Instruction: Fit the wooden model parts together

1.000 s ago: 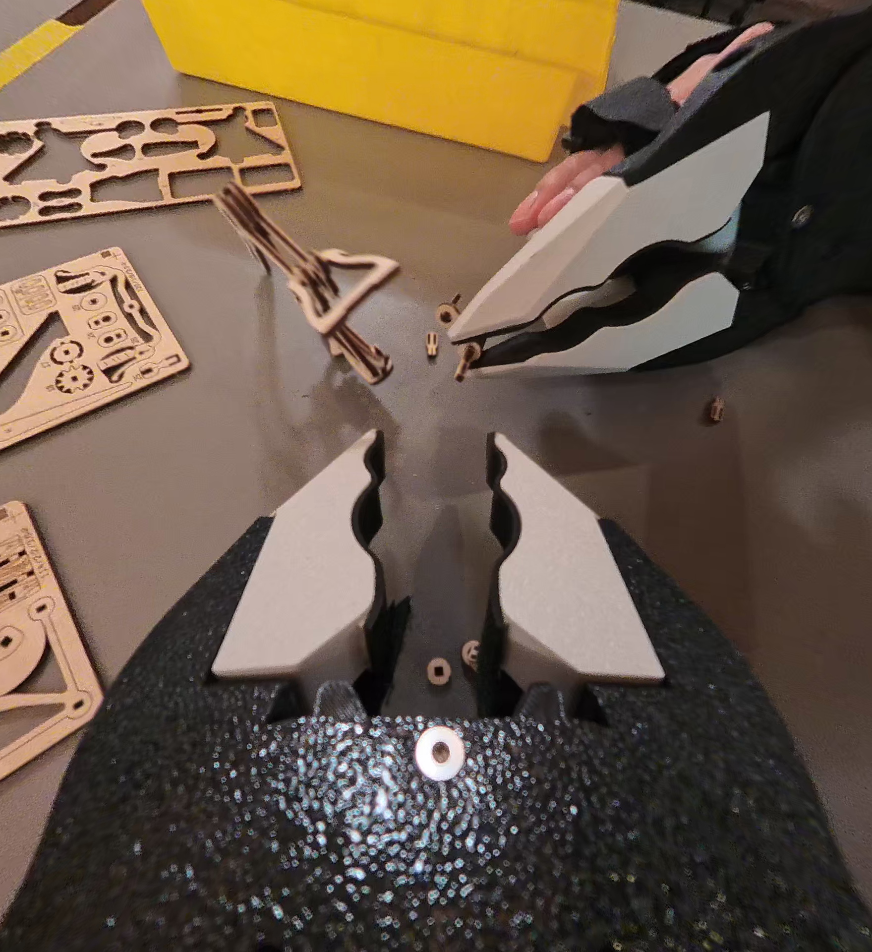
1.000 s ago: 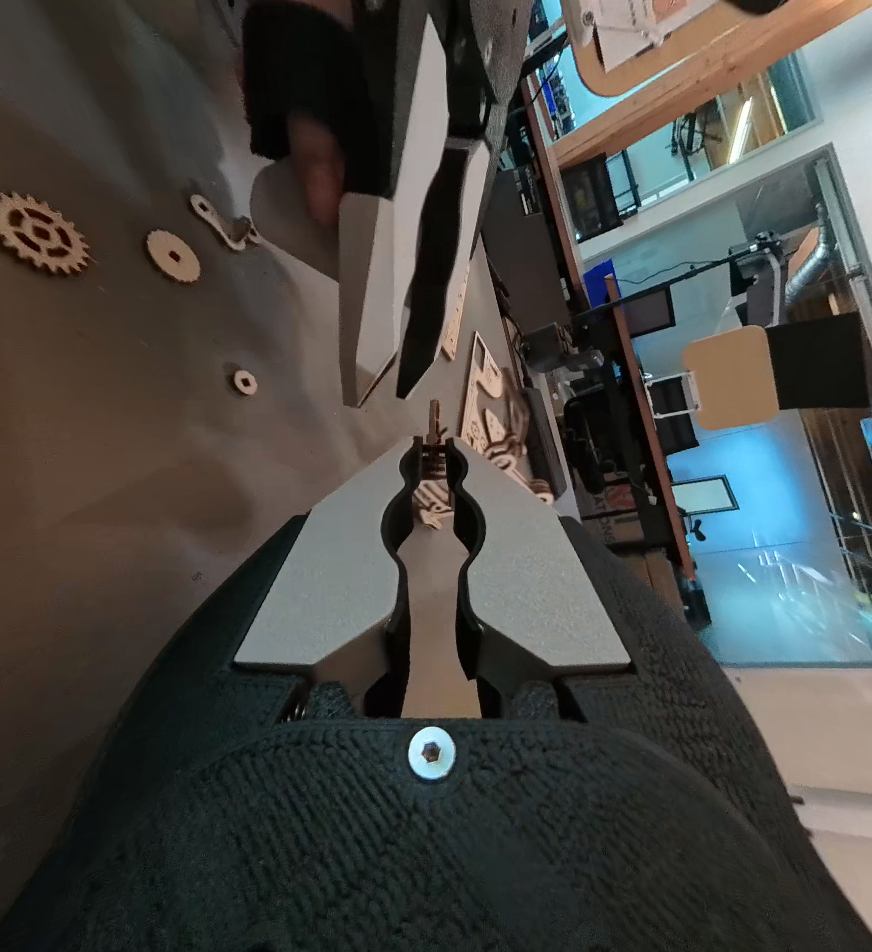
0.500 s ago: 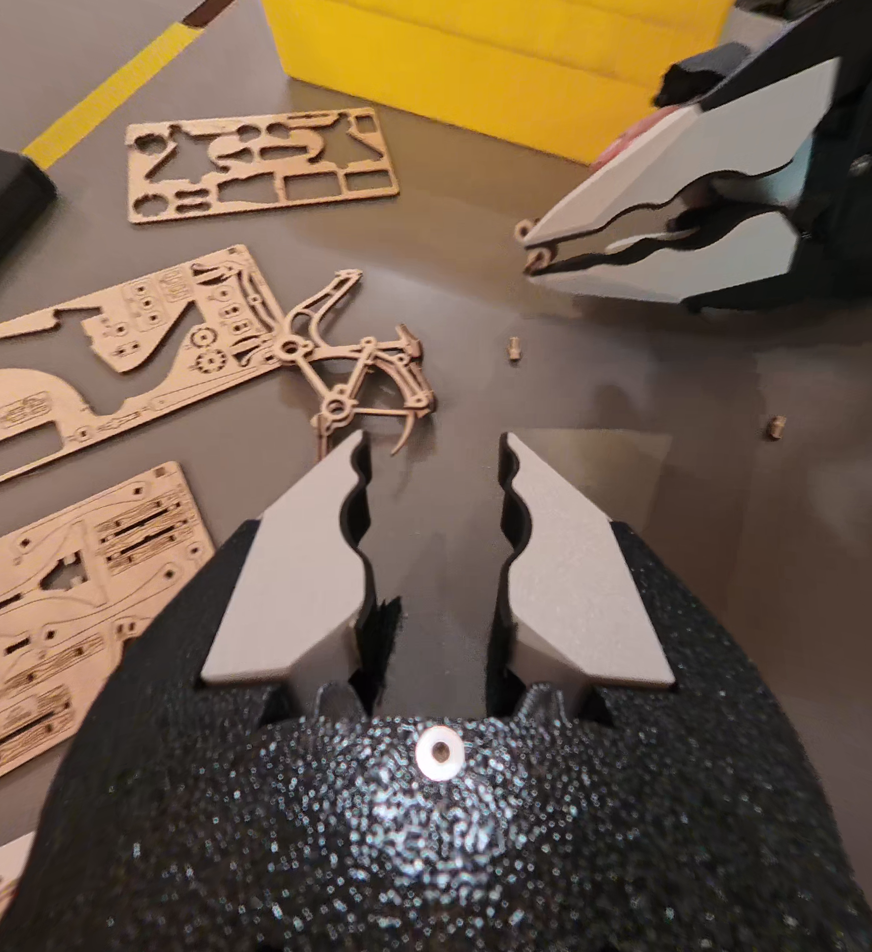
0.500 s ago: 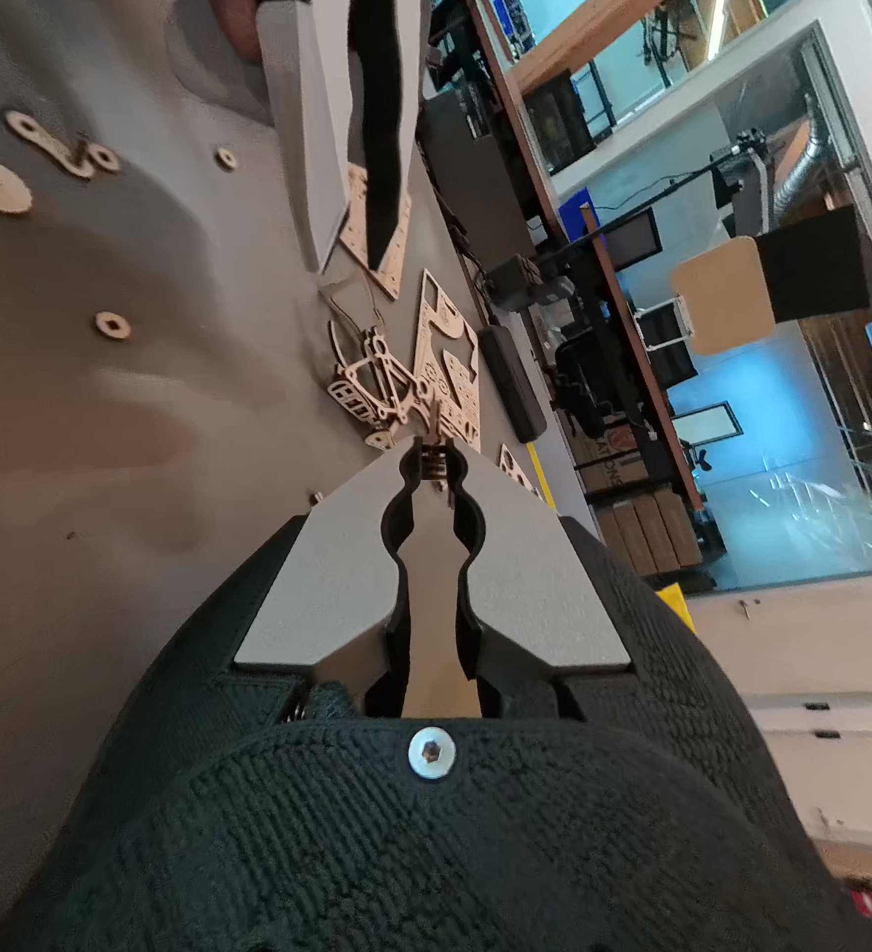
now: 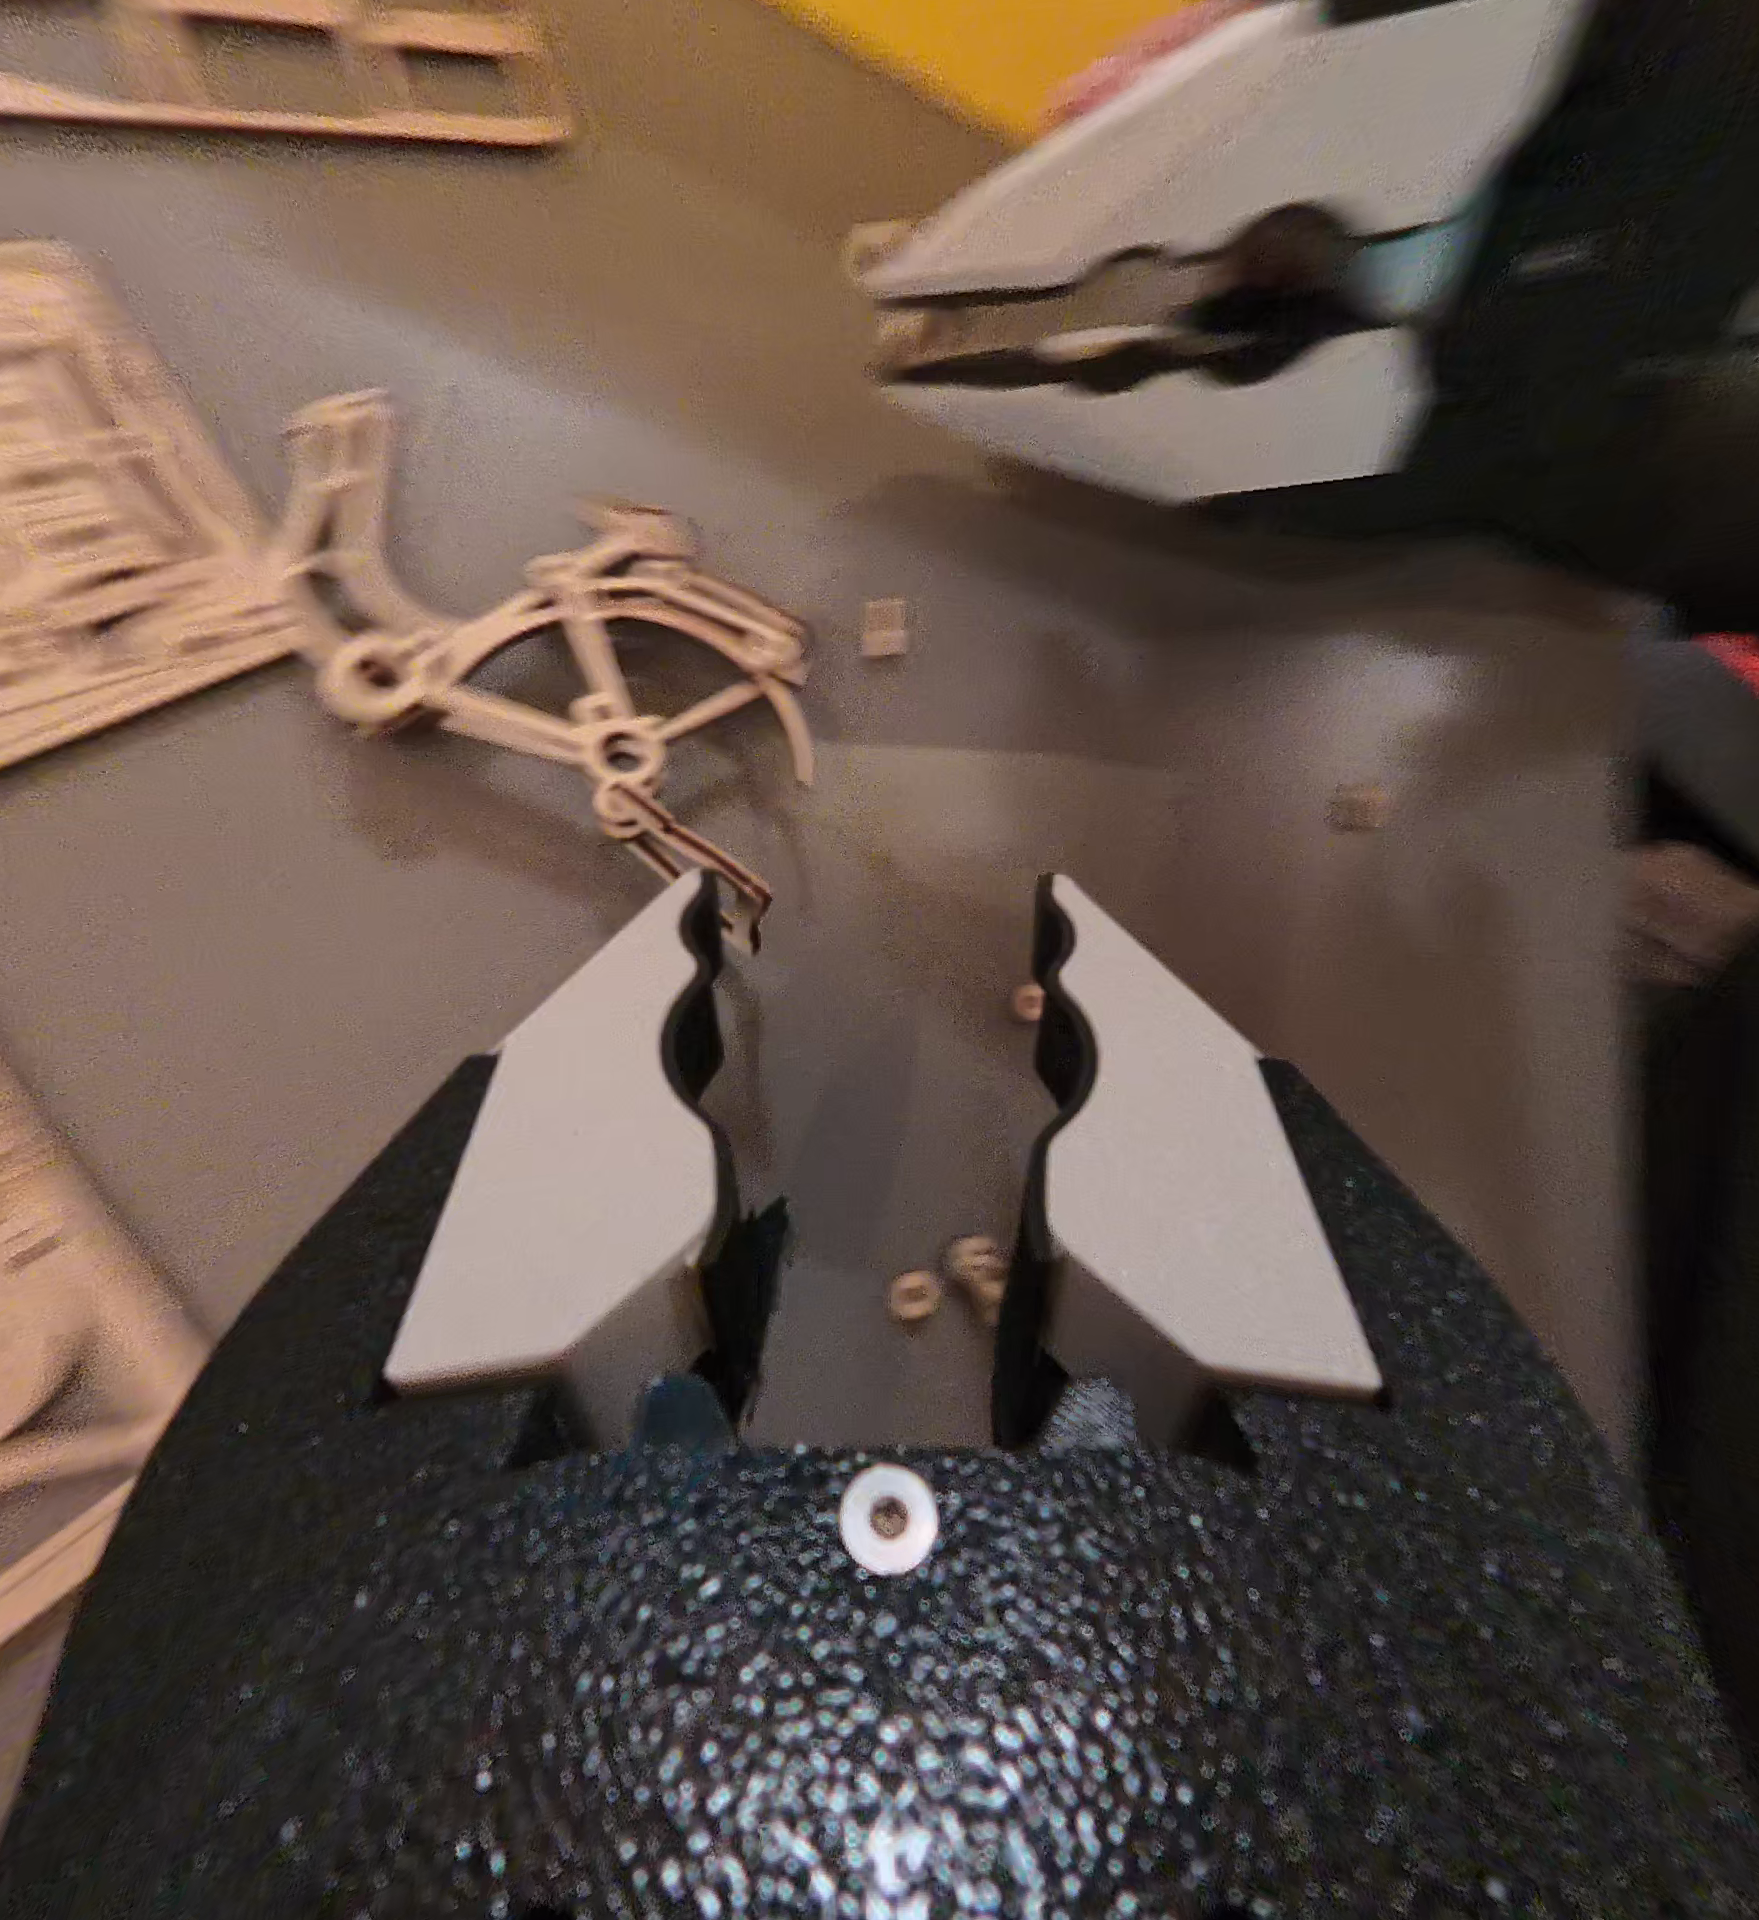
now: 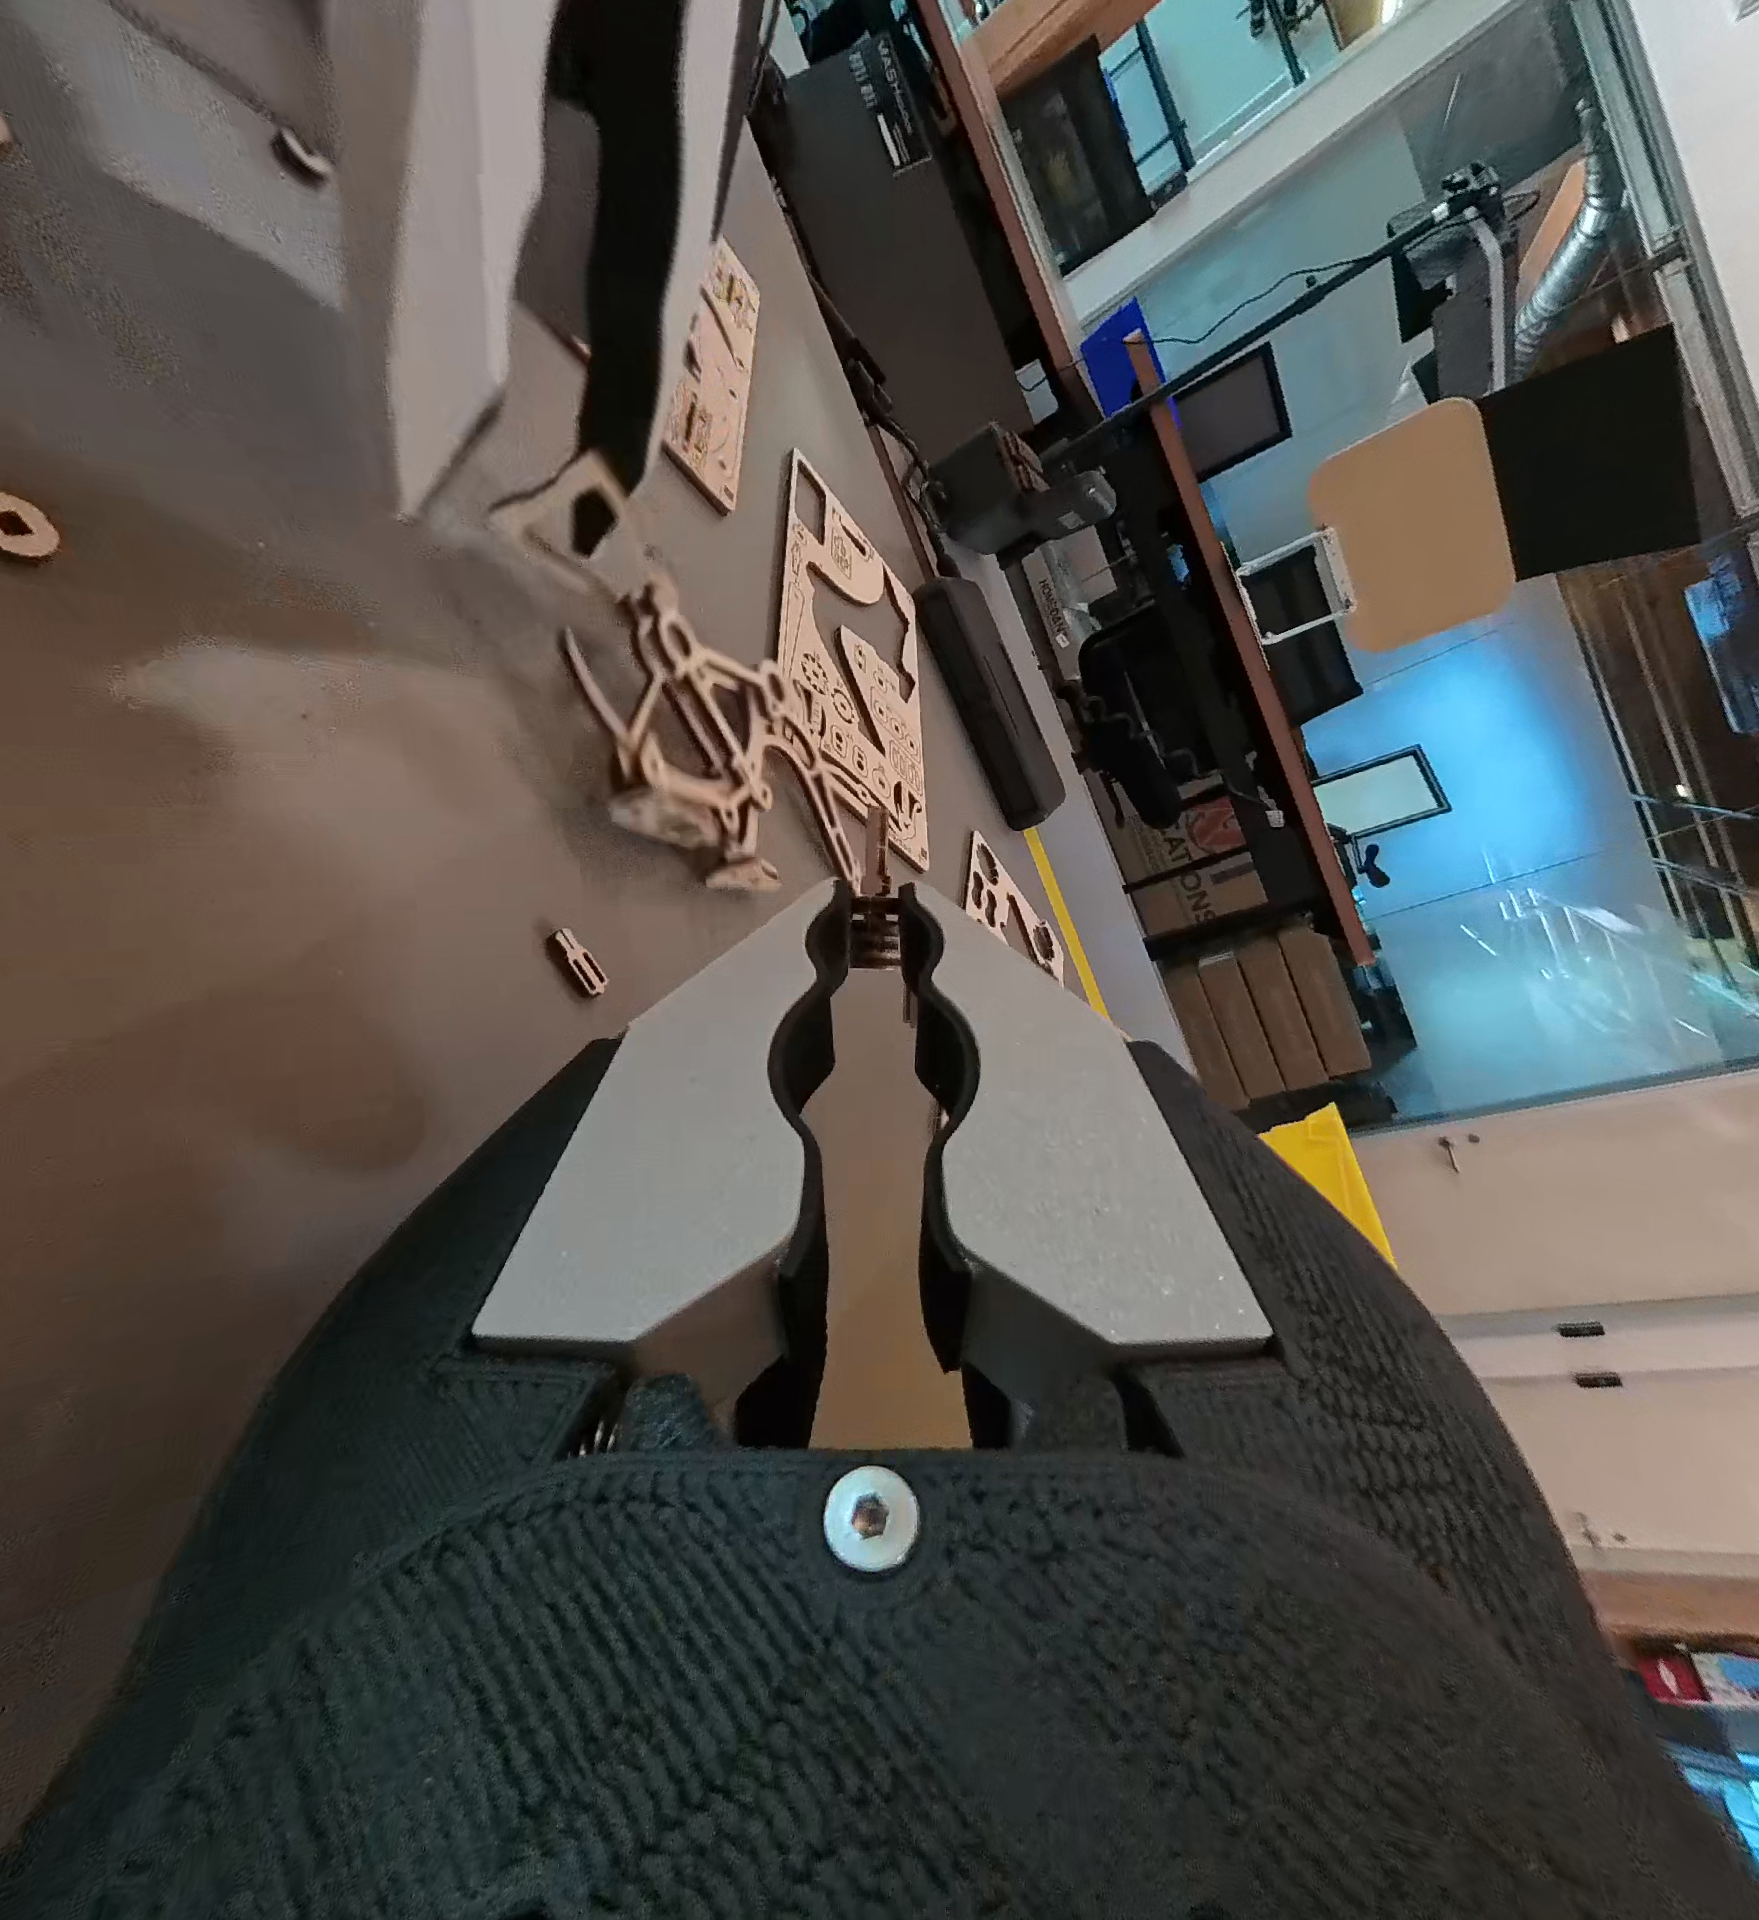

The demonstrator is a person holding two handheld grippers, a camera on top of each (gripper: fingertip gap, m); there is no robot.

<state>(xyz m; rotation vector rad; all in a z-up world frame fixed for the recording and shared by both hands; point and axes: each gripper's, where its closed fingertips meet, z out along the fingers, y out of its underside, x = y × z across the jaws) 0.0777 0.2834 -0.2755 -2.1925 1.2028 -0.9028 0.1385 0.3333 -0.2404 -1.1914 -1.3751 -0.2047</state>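
Since the earlier shot the left gripper [image 5: 880, 914] has slid in toward the wooden frame assembly [image 5: 584, 675], which now lies flat on the grey table [image 5: 179, 935] rather than standing on edge; one thin prong of it sits right at the inner edge of the gripper's left fingertip. Its jaws are spread wide with nothing between them.

The right gripper [image 6: 873, 902] is closed on a small wooden peg [image 6: 875, 868], pinched at the very tips with a stub poking out past them; it hovers just beside the frame, off to its right in the left wrist view.

Handling-wise I'd guess the frame is featherlight and stiff but brittle — thin laser-cut ply, all skinny curved struts, so it'll snap before it bends. Best grab looks like a round hub [image 5: 626, 750] where struts meet, or the chunkier end, not a lone prong. The table looks smooth, so it may skate if pushed.

Its long axis runs roughly from the prong near the left gripper diagonally away to the upper left, toward the punched-out part sheets [image 5: 44, 499] — flat face up; a loose spare peg [image 5: 883, 629] lies just right of the frame.
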